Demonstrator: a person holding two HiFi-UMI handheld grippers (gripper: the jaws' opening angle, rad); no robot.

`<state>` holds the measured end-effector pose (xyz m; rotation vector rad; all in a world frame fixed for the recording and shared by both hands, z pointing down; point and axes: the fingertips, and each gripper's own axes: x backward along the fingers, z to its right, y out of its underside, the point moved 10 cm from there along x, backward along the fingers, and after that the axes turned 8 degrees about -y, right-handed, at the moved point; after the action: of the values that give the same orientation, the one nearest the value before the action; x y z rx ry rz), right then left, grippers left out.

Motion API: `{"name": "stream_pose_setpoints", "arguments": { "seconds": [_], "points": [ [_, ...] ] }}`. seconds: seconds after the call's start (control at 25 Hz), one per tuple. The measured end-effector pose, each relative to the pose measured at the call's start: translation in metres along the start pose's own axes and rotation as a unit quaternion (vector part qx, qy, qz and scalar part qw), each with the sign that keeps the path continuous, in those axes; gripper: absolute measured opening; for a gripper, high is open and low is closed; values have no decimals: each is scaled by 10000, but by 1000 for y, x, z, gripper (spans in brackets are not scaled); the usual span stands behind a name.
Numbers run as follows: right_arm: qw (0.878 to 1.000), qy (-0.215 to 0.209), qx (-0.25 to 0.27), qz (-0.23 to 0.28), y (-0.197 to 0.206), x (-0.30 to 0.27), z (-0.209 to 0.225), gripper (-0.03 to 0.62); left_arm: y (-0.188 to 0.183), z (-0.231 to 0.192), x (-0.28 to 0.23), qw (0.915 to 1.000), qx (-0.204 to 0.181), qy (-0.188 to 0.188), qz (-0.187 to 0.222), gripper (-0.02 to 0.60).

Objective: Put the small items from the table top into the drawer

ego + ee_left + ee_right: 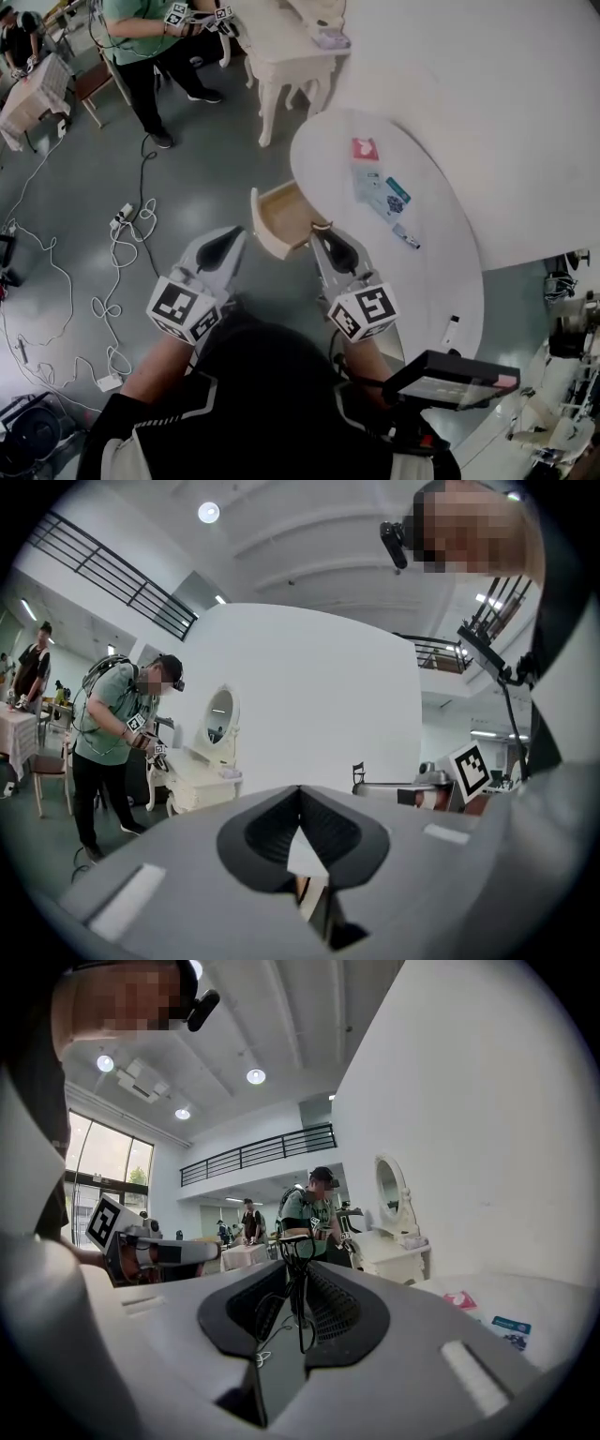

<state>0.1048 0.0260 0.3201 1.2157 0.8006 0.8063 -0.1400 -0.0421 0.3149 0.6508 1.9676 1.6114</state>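
The white oval bench (441, 281) stood by a white wall on a grey floor (202, 159) strewn with cables (111, 281). It carried a red packet (365, 148), a clear packet (384, 192) and a dark pen (406, 237), all lying apart from the open drawer (281, 217) at its edge. The left gripper (300, 794) hung beside the drawer with its jaws together and empty. The right gripper (295, 1277), just above the drawer, had its jaws pinched on a thin black wire tool (298, 1283), while a person in green (141, 37) stood by a cream dressing table (281, 52).
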Motion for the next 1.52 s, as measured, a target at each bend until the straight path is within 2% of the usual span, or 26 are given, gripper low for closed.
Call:
{"name": "stream_pose_setpoints", "arguments": {
  "seconds": [0.28, 0.56, 0.84, 1.24, 1.52],
  "points": [
    [9994, 281, -4, -176, -3, -44, -3, 72, 2, -53, -11, 9997, 165, 188, -32, 2],
    [9983, 453, -37, -361, -2, -72, 0, 72, 5, -87, -21, 9991, 265, 319, -92, 2],
    [9991, 119, -83, -398, -1, -88, 29, 72, 11, -88, -47, 9995, 271, 39, -163, 2],
    [9979, -480, -92, -424, 1, -97, 75, 72, 11, -66, -72, 9979, 385, -439, -265, 0],
    [9953, -847, -141, -445, 4, -99, 97, 72, 7, -49, -84, 9972, 230, -673, -225, 2]
  ]
}}
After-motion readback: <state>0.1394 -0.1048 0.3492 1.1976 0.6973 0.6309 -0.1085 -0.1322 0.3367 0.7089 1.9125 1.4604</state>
